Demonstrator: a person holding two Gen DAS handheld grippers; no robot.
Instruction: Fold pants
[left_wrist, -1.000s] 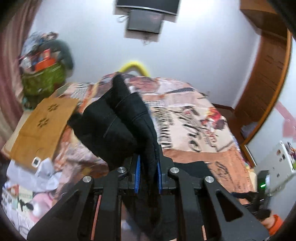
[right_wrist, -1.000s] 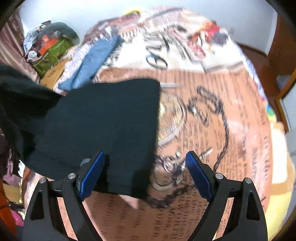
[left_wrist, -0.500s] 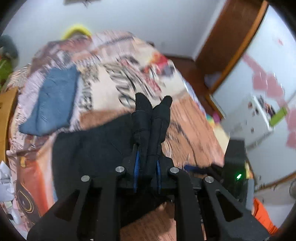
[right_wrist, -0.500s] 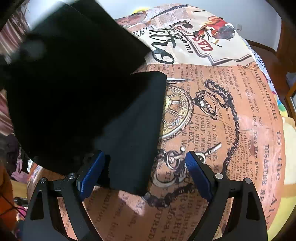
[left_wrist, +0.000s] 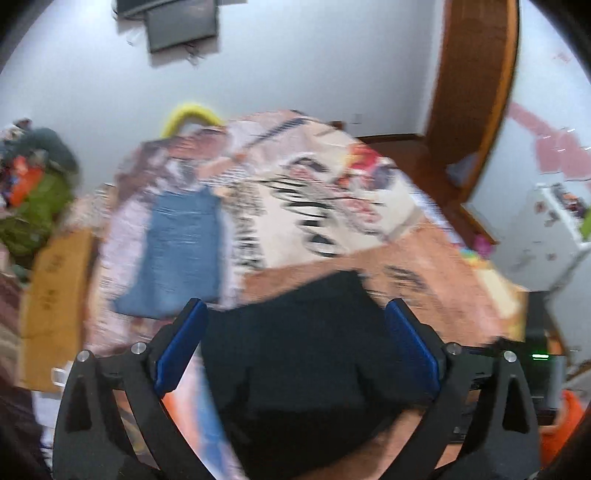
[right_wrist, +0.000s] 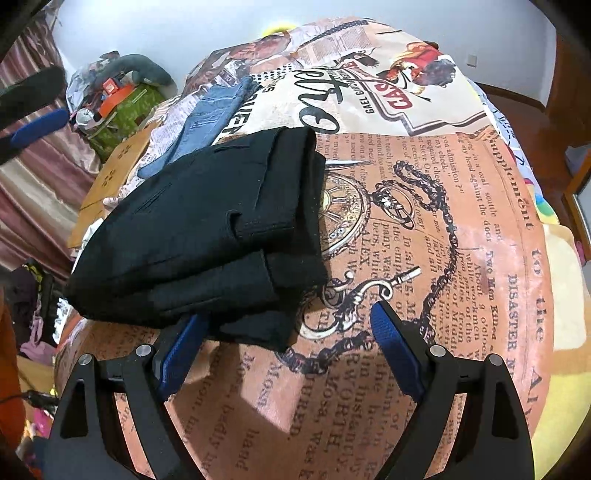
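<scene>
Black pants (right_wrist: 207, 229) lie folded in stacked layers on the printed bedspread (right_wrist: 461, 229), with blue jeans (right_wrist: 210, 118) just beyond them. Right gripper (right_wrist: 286, 352) stands wide open and empty just in front of the pants. Left gripper (left_wrist: 295, 354) is likewise spread wide over the pants, gripping nothing

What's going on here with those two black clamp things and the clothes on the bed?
A person is folding pants with a handheld gripper in each hand. The black pants lie folded in layers on the printed bedspread. Both the left gripper and right gripper are open, holding nothing, near the bundle. A folded pair of blue jeans lies farther back on the bed.
</scene>
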